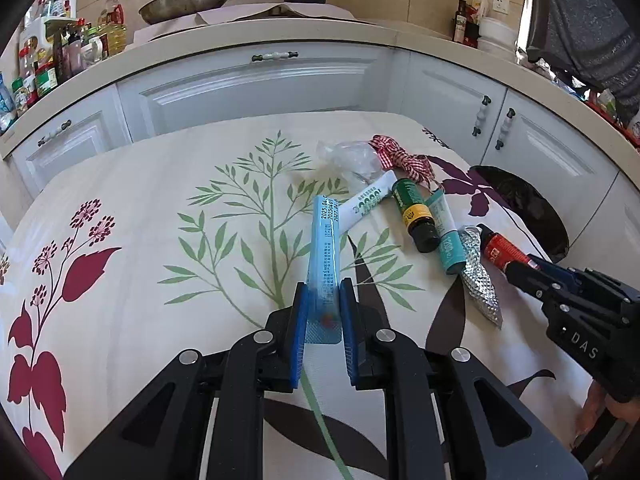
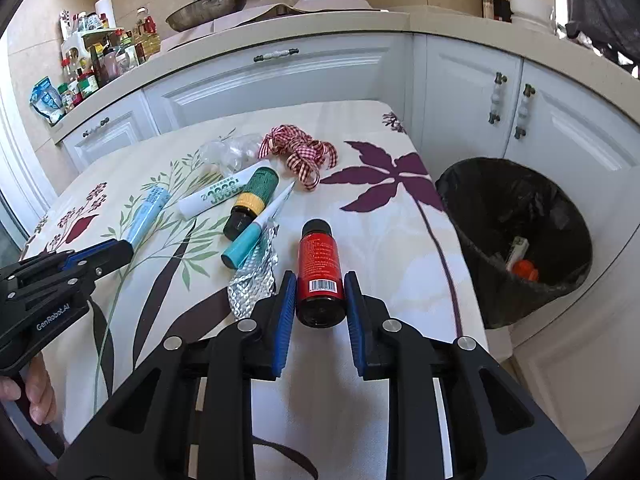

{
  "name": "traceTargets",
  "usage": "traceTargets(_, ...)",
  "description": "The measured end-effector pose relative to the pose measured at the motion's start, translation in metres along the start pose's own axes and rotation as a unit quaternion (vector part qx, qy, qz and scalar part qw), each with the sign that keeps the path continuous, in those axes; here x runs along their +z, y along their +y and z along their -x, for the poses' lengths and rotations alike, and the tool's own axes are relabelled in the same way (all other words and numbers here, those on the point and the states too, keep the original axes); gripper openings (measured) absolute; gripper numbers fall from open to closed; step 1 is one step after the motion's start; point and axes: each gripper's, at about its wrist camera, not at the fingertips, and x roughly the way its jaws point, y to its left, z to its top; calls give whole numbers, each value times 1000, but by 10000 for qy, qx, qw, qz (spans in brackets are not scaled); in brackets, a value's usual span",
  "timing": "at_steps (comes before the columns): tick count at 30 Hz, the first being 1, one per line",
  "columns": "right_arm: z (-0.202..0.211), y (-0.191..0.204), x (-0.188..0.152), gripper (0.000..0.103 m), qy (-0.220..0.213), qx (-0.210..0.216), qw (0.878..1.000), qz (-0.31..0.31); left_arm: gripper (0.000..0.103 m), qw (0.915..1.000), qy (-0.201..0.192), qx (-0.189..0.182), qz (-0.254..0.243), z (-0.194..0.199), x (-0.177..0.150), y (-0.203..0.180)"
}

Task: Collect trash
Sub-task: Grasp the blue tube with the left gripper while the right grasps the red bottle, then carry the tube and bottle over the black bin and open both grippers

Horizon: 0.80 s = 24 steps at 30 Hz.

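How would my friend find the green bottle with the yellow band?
Look at the floral tablecloth, in the trash pile near the black-lined bin. The green bottle lies between a white tube and a teal tube. Only it has a yellow band and dark cap.

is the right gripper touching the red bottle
Touching. In the right wrist view both blue pads of the right gripper press against the sides of the red bottle, with no gap showing on either side.

Red bottle [image 2: 320, 264], light-blue tube [image 1: 325, 248], red-checked ribbon [image 2: 298, 152], floral cloth [image 1: 140, 240].
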Motion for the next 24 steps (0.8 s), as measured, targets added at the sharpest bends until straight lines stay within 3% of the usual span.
traceTargets(3,-5,0,-2,24,95,-17,10000,-10,17,10000,18,6,-18,-1,0,-1)
traceTargets(7,-7,0,2,34,119,-74,9999,-14,17,10000,6,30,-10,-1,0,0)
traceTargets(12,-12,1,10,36,192,-109,9997,61,17,10000,-9,58,40,-1,2,3)
traceTargets(14,-16,2,11,35,304,-79,9994,117,17,10000,-11,65,43,-2,3,3)
traceTargets(16,-19,3,12,23,318,-121,9992,188,17,10000,-12,64,47,-1,3,4)
traceTargets(24,-3,-4,10,23,-29,-181,9998,116,17,9999,-112,-11,22,2,9,-1)
